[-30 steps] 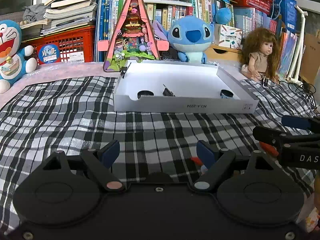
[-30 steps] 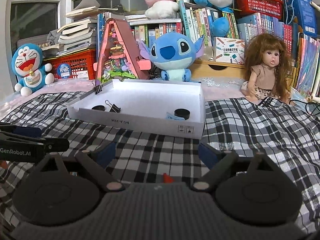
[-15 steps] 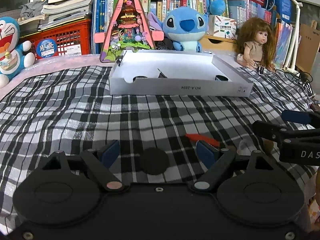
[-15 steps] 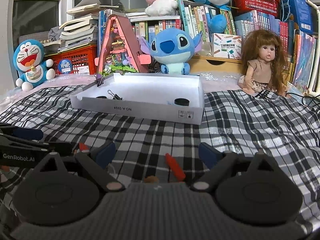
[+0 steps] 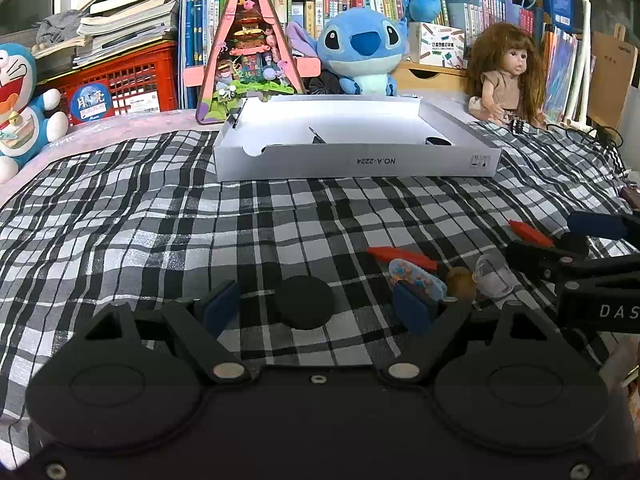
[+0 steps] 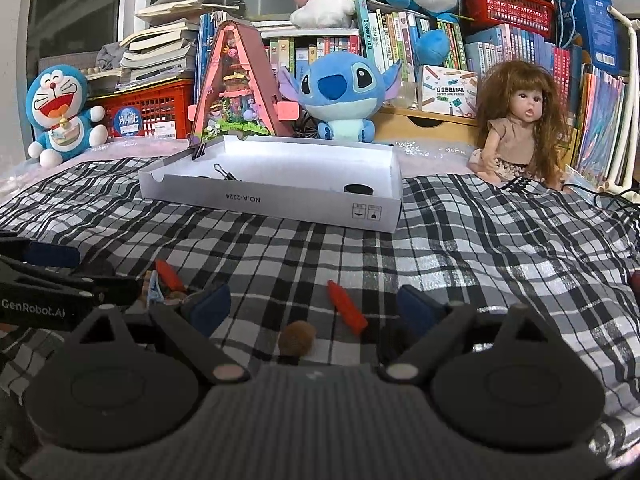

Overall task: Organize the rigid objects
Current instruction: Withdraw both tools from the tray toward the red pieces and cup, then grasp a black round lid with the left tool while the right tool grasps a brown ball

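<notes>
On the plaid cloth lies a black round disc (image 5: 305, 307), right between the blue pads of my open left gripper (image 5: 316, 310), untouched. To its right sit a red piece (image 5: 402, 256), a patterned oval tag (image 5: 416, 278), a brown ball (image 5: 460, 282) and a clear small cup (image 5: 492, 274). My right gripper (image 6: 314, 308) is open too, with another red piece (image 6: 346, 310) and the brown ball (image 6: 297, 338) lying between its fingers. The white box tray (image 5: 356, 160) stands further back and holds a black disc (image 6: 358, 189) and a binder clip (image 6: 224, 172).
Each gripper shows in the other's view: the right gripper (image 5: 552, 240) at the right edge, the left gripper (image 6: 92, 268) at the left edge. Behind the tray stand a blue plush (image 6: 340, 88), a doll (image 6: 520, 128), a pink triangular toy house (image 5: 250, 52), red crates and bookshelves.
Both grippers have drawn back from the tray and sunk toward the cloth. The disc, red pieces, ball and cup have come into view between and beside the fingers.
</notes>
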`<state>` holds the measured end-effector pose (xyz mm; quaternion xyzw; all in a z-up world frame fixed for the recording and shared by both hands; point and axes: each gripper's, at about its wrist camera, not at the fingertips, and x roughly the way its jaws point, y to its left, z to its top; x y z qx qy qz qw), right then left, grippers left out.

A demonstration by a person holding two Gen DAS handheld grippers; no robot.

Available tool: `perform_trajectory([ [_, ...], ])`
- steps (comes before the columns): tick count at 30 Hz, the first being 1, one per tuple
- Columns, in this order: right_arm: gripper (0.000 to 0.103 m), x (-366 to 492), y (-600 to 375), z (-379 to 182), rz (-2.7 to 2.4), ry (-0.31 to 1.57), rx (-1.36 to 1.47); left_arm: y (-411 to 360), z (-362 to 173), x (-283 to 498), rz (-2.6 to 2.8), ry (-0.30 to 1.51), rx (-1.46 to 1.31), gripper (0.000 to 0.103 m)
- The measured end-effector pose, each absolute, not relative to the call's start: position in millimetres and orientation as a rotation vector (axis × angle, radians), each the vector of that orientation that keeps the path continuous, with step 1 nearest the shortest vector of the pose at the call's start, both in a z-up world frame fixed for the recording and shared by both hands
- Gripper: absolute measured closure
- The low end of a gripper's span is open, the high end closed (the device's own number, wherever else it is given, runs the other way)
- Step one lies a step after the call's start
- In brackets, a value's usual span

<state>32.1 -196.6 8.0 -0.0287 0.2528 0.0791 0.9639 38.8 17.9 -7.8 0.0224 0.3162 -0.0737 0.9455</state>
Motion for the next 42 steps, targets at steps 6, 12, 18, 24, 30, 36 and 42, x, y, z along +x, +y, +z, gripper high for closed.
perform_trajectory([
  [6, 0.008, 30, -197, 6, 0.153, 0.514, -0.066, 17, -9, 39, -0.151, 0.643, 0.049, 0.021],
  [12, 0.008, 28, -199, 3, 0.148, 0.516, -0.073, 17, -10, 39, -0.157, 0.644, 0.048, 0.023],
  [18, 0.008, 26, -198, 3, 0.154, 0.517, -0.082, 18, -9, 38, -0.175, 0.643, 0.047, 0.029],
  [24, 0.014, 22, -198, 3, 0.172, 0.511, -0.084, 22, -7, 38, -0.179, 0.640, 0.029, 0.043],
  [30, 0.034, 20, -192, -1, 0.203, 0.533, -0.121, 24, -7, 37, -0.171, 0.635, 0.027, 0.054],
  [36, 0.057, 19, -191, -4, 0.213, 0.542, -0.121, 23, -8, 37, -0.174, 0.636, 0.044, 0.058],
  [42, 0.080, 19, -190, -4, 0.216, 0.545, -0.121, 19, -7, 37, -0.191, 0.633, 0.055, 0.073],
])
